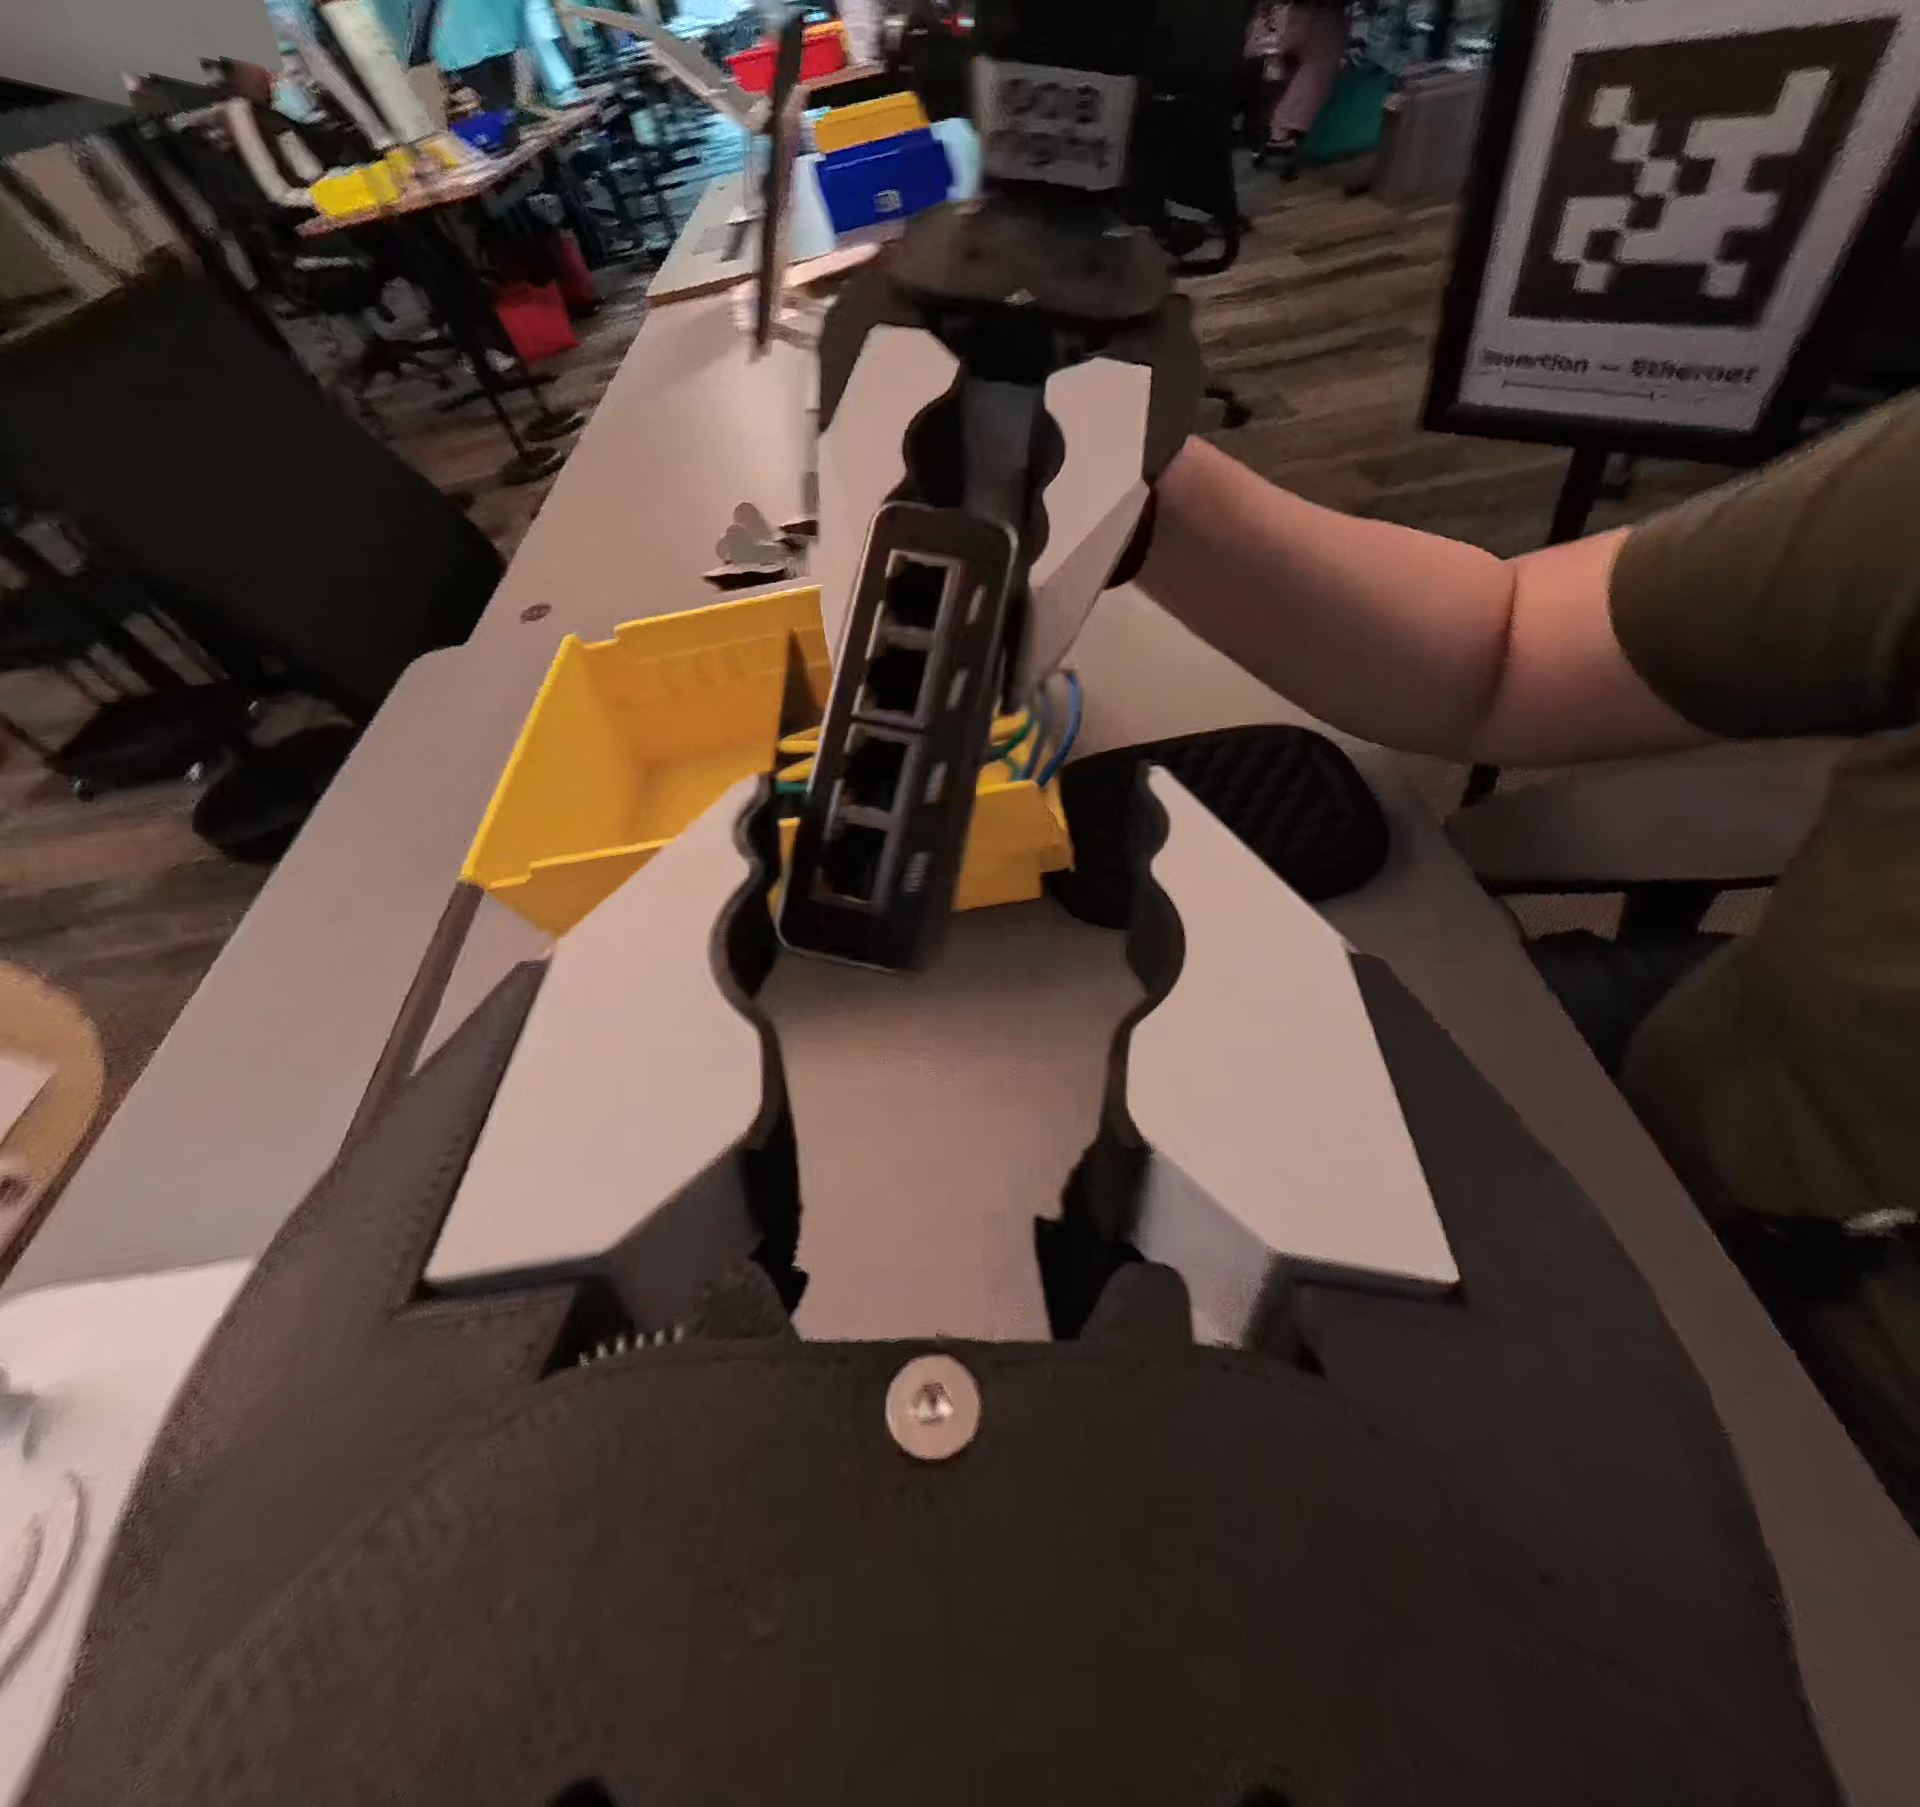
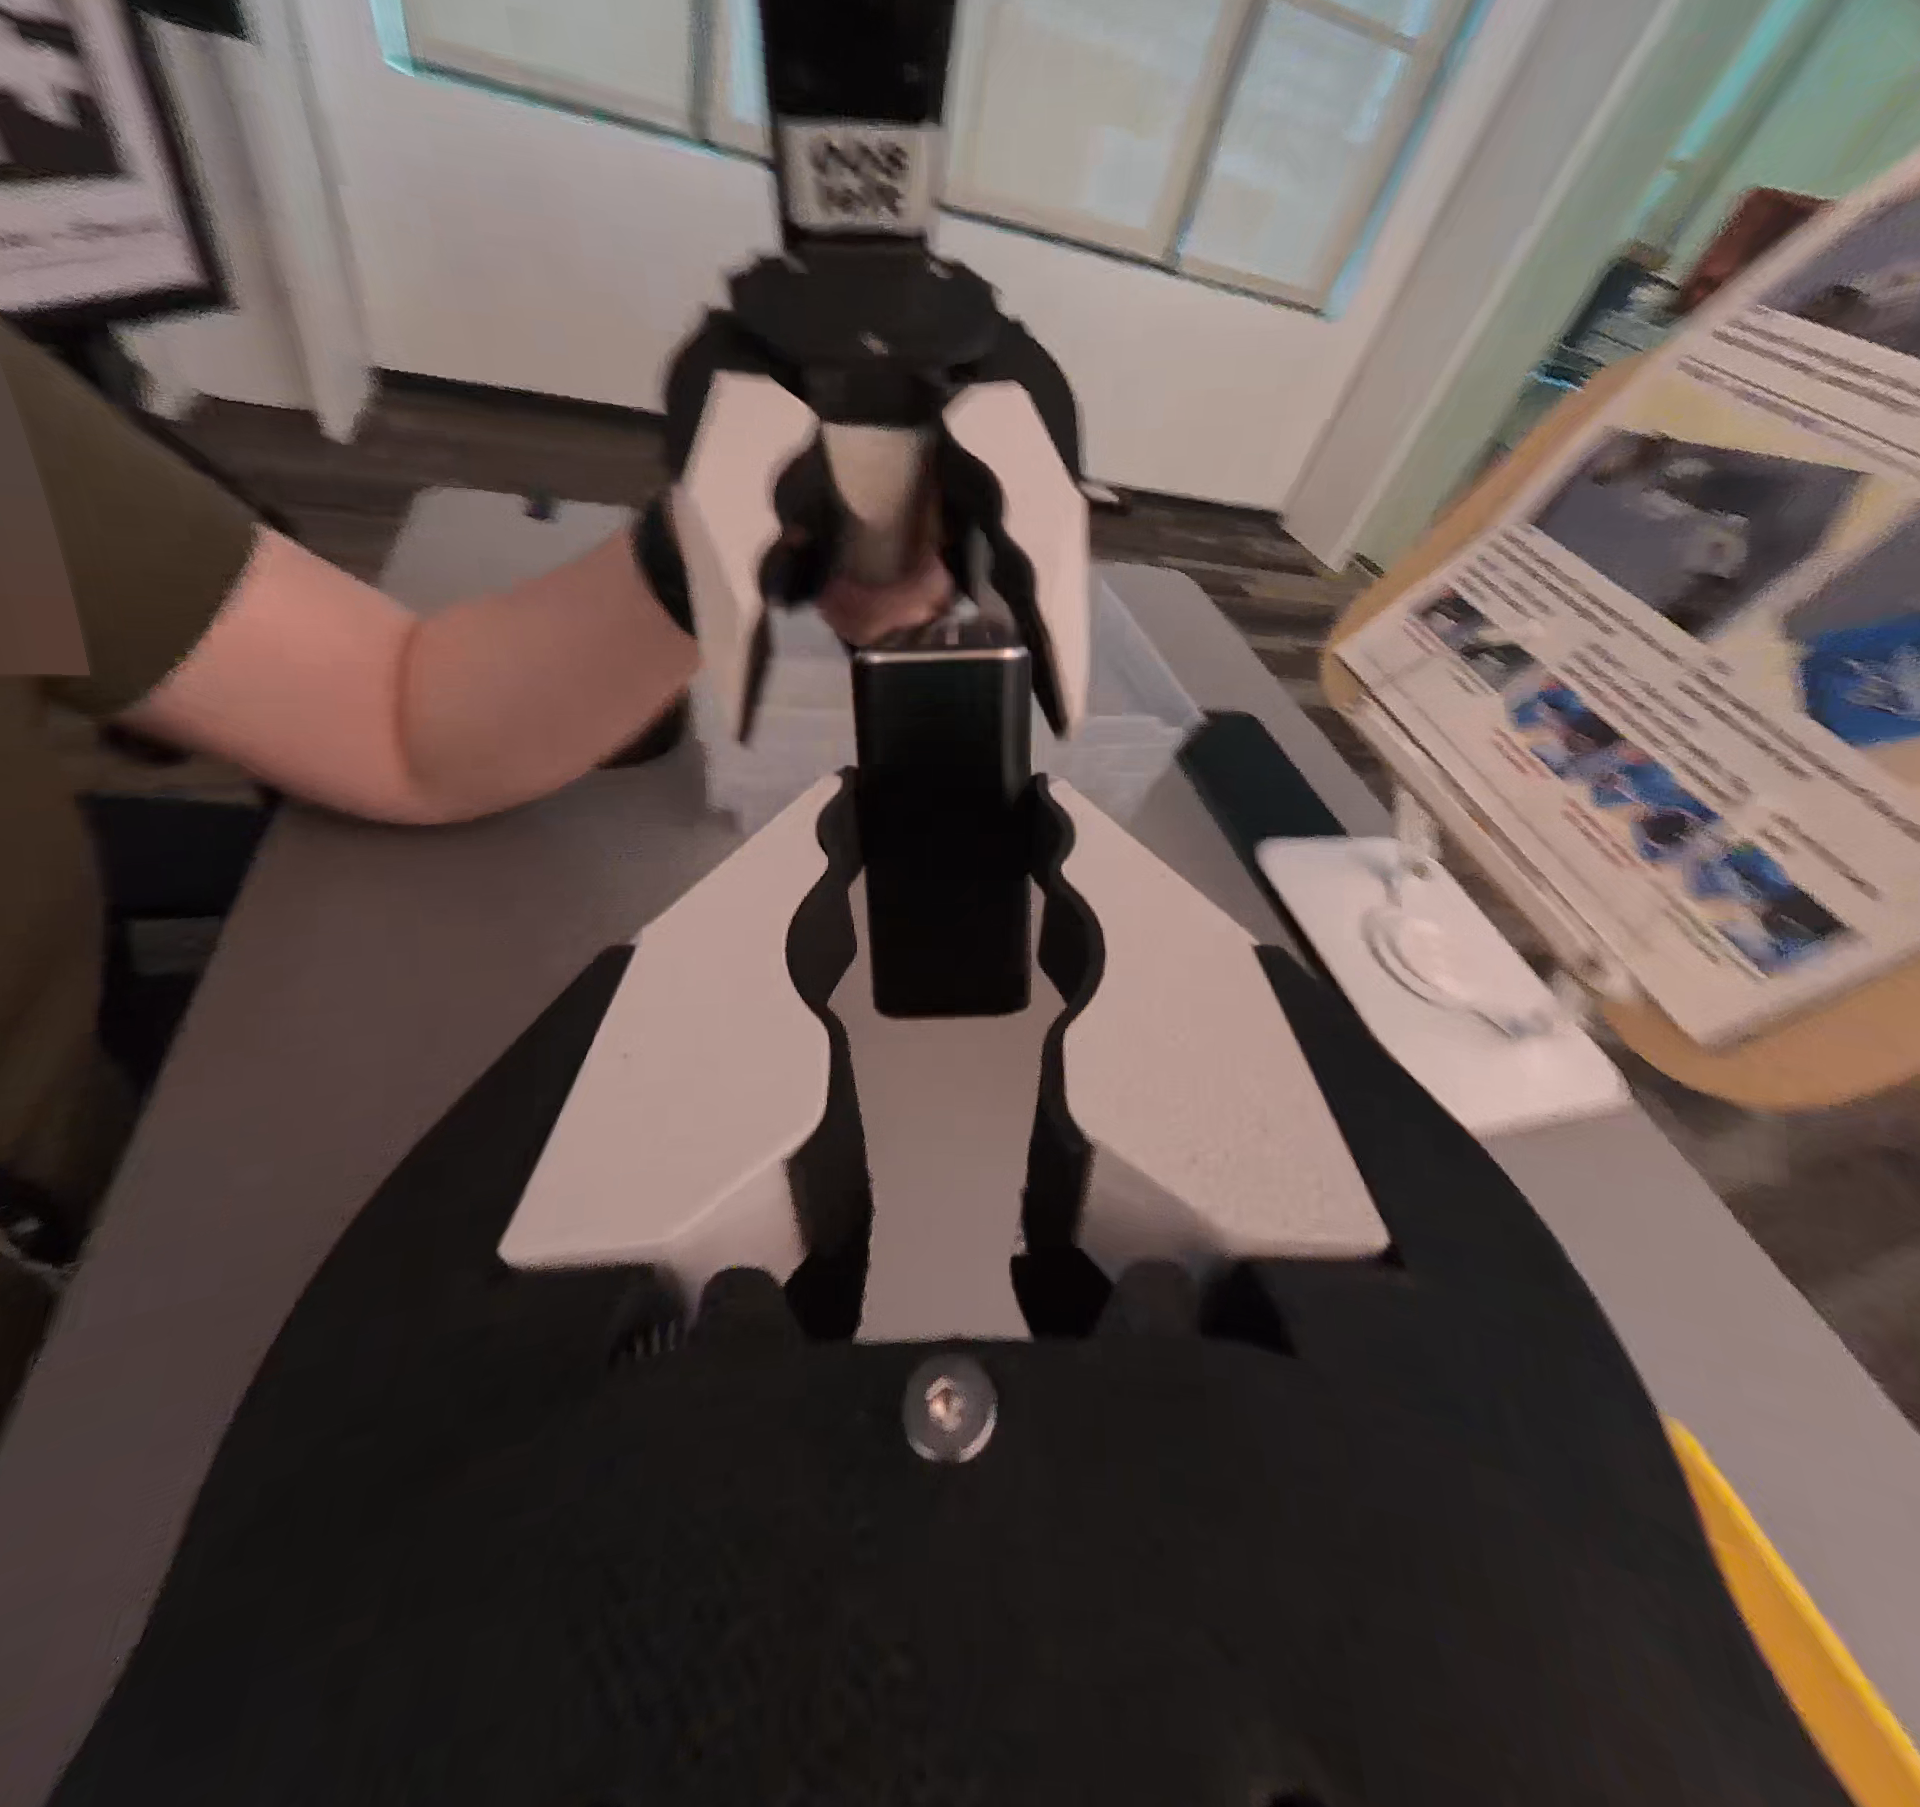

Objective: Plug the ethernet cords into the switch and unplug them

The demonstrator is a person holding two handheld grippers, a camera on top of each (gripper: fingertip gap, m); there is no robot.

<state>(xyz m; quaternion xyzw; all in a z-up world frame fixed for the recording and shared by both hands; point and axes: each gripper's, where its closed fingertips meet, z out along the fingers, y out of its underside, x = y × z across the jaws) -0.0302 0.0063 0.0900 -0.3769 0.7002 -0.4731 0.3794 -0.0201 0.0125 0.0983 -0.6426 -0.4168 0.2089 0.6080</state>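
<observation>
Presently, the switch is held between both grippers, above the grey table.

The left gripper is closed on the switch's near end, port face visible; the right gripper is clamped on the opposite end, plain black back visible. Behind the switch, a yellow bin is seen, with green, yellow and blue ethernet cords inside.

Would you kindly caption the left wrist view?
Both grippers hold the black switch above a yellow bin, ports empty.
</observation>
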